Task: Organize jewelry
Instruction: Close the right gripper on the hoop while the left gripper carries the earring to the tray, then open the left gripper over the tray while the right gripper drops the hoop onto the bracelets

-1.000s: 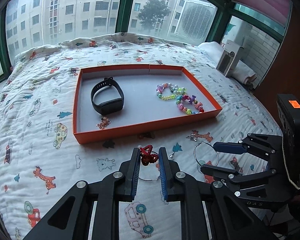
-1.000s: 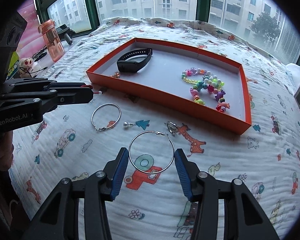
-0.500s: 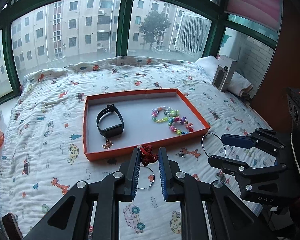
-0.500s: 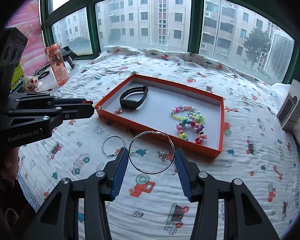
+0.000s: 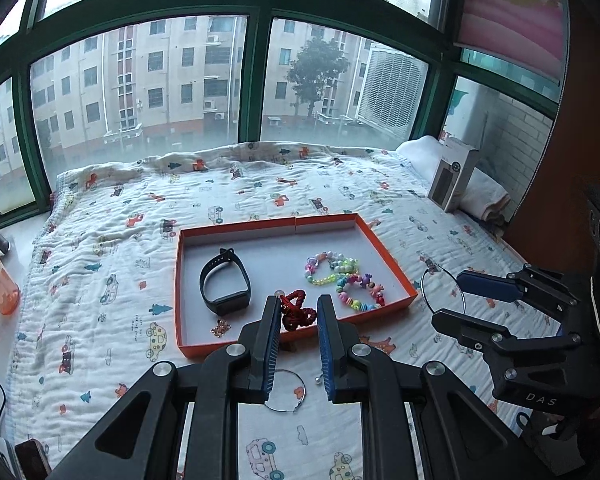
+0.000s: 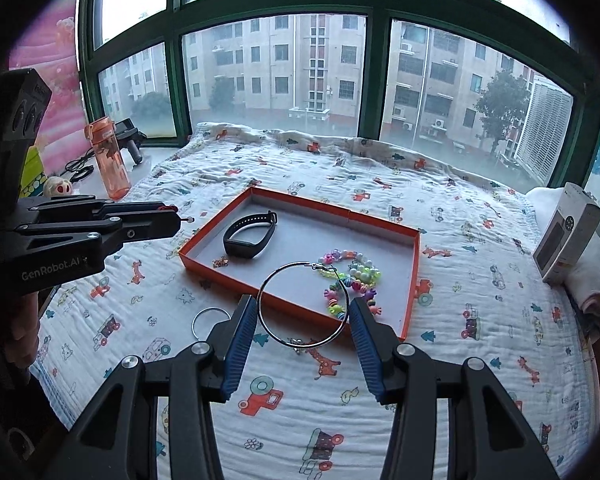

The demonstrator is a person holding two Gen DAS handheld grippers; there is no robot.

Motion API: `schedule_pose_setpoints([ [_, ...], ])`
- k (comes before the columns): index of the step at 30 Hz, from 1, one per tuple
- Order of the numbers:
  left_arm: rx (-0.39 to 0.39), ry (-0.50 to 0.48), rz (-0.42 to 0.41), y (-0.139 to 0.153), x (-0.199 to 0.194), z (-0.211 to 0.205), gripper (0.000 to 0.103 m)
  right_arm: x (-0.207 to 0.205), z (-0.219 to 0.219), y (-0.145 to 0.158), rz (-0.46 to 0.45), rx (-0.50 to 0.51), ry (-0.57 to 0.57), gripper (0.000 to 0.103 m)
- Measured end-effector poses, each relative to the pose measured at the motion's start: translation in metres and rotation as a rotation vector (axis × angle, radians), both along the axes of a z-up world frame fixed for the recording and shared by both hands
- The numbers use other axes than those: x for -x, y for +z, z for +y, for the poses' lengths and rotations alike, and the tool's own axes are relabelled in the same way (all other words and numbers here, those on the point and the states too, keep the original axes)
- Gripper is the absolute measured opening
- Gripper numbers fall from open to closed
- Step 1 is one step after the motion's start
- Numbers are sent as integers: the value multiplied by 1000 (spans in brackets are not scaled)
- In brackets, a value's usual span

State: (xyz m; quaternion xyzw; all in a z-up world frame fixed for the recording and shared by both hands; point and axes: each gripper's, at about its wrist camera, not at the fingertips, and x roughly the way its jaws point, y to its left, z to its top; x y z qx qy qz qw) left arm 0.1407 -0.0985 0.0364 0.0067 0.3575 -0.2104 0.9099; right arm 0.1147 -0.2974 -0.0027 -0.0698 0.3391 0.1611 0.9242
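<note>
1. Red braided bracelet [image 5: 298, 314]: clamped between the blue pads of the left gripper [image 5: 299, 314], jaws nearly together on it. It is lifted clear of the bed, and a small bead shows at its top end.
2. Large silver hoop [image 6: 303, 305]: held across its width by the right gripper [image 6: 303, 312], jaws partly apart with each pad pressing an outer edge of the ring. The hoop is lifted clear of the bed, with its clasp at the far side.
3. Orange tray [image 5: 236, 350]: lies on the bed just beyond both grippers. Seen from the left gripper, its near wall sits directly past the fingertips.
4. Inside the tray: black wristband [image 5: 225, 286] beyond and left of the left gripper; colourful bead bracelet [image 5: 344, 276] beyond and right of it; a small gold charm [image 5: 220, 327] near the tray's near-left corner.
5. Small silver hoop [image 6: 207, 322]: flat on the bed, just left of the right gripper's left finger, outside the tray.
6. A small pearl piece [image 5: 318, 379] lies on the bed beneath the left gripper.
7. Bed [image 5: 112, 264]: white quilt with a printed cartoon pattern, under everything.
8. Orange water bottle [image 6: 110, 160] stands far left of the right gripper; a white box [image 6: 566, 236] stands far right.
</note>
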Motion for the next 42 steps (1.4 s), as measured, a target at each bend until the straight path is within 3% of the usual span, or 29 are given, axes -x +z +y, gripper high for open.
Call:
schedule_pose_setpoints([
  [13, -4, 9, 29, -11, -60, -11, 19, -40, -14, 0, -10, 13, -40, 53],
  [26, -26, -19, 150, -76, -122, -29, 19, -89, -31, -47, 117, -39, -75, 53],
  [34, -34, -28, 221, -110, -133, -37, 21, -101, -32, -71, 182, -62, -75, 53],
  [42, -28, -22, 258, -123, -139, -35, 24, -106, -35, -85, 216, -70, -84, 53],
])
